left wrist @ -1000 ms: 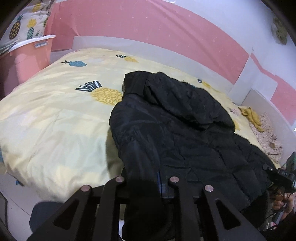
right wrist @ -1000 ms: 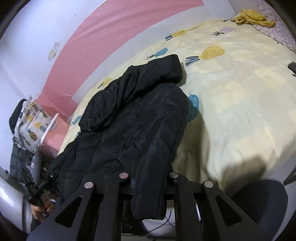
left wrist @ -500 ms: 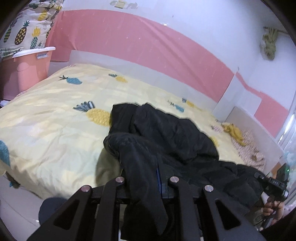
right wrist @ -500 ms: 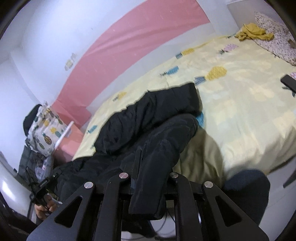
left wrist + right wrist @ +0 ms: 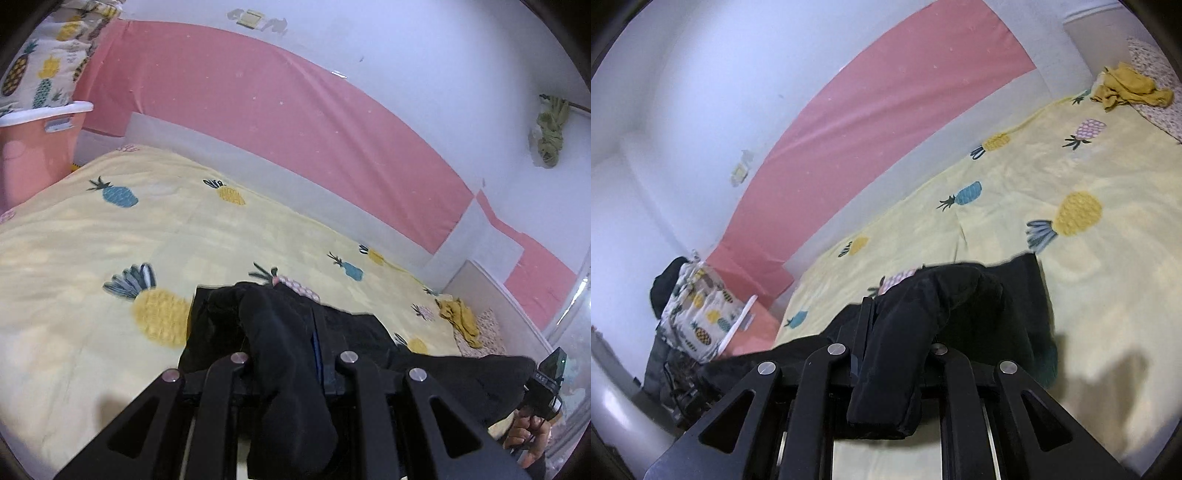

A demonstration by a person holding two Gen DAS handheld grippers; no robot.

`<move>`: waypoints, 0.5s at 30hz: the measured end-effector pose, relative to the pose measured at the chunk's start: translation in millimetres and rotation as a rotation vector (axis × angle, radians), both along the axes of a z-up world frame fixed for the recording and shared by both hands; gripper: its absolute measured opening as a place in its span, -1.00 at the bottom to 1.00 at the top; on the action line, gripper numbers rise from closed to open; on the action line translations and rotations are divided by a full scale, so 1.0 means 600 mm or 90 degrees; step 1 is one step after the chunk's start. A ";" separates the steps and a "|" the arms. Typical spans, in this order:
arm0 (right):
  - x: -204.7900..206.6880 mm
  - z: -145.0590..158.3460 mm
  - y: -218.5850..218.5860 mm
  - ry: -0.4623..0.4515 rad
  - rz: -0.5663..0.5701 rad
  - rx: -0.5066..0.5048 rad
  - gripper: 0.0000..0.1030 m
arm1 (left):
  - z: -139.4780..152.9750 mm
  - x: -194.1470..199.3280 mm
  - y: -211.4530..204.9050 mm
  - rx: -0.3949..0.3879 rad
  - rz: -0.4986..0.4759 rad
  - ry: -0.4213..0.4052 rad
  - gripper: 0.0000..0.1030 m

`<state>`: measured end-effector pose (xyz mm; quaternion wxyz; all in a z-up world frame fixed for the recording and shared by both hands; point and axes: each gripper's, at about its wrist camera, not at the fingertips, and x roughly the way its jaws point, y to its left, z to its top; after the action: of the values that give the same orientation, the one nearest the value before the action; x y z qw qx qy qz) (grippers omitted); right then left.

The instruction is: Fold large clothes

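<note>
A large black padded jacket lies on a bed with a yellow pineapple-print cover. Its near edge is lifted off the bed. My left gripper is shut on a fold of the jacket, which drapes down over the fingers and hides the tips. In the right wrist view the same jacket hangs from my right gripper, shut on a thick padded edge. The right gripper also shows at the far right of the left wrist view, held by a hand, with jacket stretched between the two.
A pink bin with pineapple-print fabric on top stands left of the bed. A mustard cloth lies at the bed's far right end, by a speckled pillow. A pink and white wall runs behind the bed.
Both grippers have risen with the jacket's near edge. The jacket has pulled up and toward me, so more bedcover shows beyond it and both views now look higher up the wall.
</note>
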<state>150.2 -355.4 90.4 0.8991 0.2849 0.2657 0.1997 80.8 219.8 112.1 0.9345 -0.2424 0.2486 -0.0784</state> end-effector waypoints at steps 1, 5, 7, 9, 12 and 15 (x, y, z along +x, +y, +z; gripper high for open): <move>0.025 -0.002 0.000 0.010 -0.003 0.000 -0.74 | -0.003 0.027 0.001 0.002 0.005 0.010 -0.67; 0.117 -0.019 0.004 0.050 -0.005 -0.015 -0.72 | -0.027 0.122 0.003 0.013 0.017 0.051 -0.67; 0.169 -0.035 0.010 0.079 -0.006 -0.028 -0.69 | -0.051 0.166 0.004 0.023 0.021 0.076 -0.66; 0.215 -0.060 0.014 0.117 -0.006 -0.038 -0.66 | -0.080 0.207 0.005 0.025 0.023 0.106 -0.65; 0.272 -0.105 0.017 0.167 -0.009 -0.042 -0.61 | -0.130 0.257 0.003 0.032 0.022 0.146 -0.64; 0.305 -0.148 0.016 0.194 -0.010 -0.028 -0.57 | -0.176 0.289 0.002 0.030 0.023 0.169 -0.57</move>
<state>333.0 -345.6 1.5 0.8557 0.2945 0.4014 0.1411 254.1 220.8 6.8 0.8999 -0.2331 0.3678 -0.0231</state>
